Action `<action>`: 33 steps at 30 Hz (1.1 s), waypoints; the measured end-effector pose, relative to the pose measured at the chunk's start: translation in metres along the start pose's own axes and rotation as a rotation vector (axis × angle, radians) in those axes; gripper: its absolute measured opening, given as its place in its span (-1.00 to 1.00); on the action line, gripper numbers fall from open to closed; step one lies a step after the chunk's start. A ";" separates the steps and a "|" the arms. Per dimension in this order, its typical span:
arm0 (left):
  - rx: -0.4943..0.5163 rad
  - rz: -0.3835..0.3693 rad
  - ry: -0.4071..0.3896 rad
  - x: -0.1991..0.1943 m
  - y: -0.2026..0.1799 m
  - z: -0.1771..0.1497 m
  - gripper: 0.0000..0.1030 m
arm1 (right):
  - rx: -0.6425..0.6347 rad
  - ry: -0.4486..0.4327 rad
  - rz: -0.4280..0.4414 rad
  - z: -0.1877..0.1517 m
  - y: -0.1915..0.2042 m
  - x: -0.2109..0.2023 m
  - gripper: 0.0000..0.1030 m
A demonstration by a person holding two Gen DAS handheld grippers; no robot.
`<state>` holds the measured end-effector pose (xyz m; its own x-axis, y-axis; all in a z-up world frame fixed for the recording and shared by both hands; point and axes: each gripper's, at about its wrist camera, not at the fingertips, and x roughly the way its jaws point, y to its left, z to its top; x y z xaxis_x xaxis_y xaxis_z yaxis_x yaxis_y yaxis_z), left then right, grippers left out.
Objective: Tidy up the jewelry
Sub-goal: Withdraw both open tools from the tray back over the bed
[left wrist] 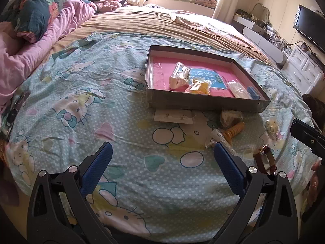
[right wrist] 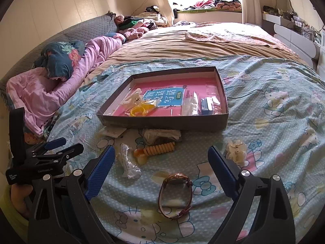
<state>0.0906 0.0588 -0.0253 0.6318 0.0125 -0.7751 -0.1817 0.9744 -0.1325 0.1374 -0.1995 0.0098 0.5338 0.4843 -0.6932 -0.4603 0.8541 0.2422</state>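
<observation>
Both of your grippers hang over the bed with nothing in them: the left gripper (left wrist: 161, 152) has its fingers spread wide above bare patterned sheet (left wrist: 81, 93), and the right gripper (right wrist: 161, 156) is just as wide apart, with the wristwatch (right wrist: 175, 196) lying on the sheet between its blue pads (right wrist: 100, 168). The open box (right wrist: 162, 122) sits beyond, already holding a few bagged pieces, while the orange coiled band (right wrist: 158, 149), the clear sachet (right wrist: 129, 163), the cream hair claw (right wrist: 236, 151) and a crumpled bag (right wrist: 160, 135) are loose on the sheet just in front of its near wall. If the watch is your next pick, the strap is the trouble: it stands as a soft loop, so closing on one side of it may fold it flat or let the heavier case swing and slip out as you lift. The bedding gives under pressure too, and pads driven down low could pinch a fold of sheet along with the strap and drag the neighbours (the sachet is the closest). Carrying over the box's near wall, a dangling strap end could catch the rim and tip or shove the box, which rests on soft fabric and partly on a white card (left wrist: 173, 117). Your left gripper sits just beside the sachet, so a sideways move there could knock it away.
</observation>
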 end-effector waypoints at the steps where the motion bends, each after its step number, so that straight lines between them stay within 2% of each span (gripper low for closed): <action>1: 0.000 0.002 0.006 0.002 0.000 -0.001 0.81 | 0.001 0.006 0.000 -0.001 0.000 0.002 0.78; 11: -0.011 0.010 0.058 0.025 0.003 -0.005 0.81 | 0.027 0.089 -0.004 -0.002 -0.004 0.049 0.78; 26: -0.030 -0.030 0.109 0.061 0.002 0.028 0.81 | 0.078 0.204 -0.032 0.017 -0.007 0.128 0.78; 33: -0.035 -0.038 0.154 0.082 0.001 0.034 0.81 | 0.084 0.222 -0.012 0.019 -0.007 0.140 0.63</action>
<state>0.1674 0.0683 -0.0677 0.5159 -0.0615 -0.8544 -0.1876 0.9651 -0.1828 0.2289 -0.1346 -0.0758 0.3659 0.4279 -0.8264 -0.3894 0.8770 0.2817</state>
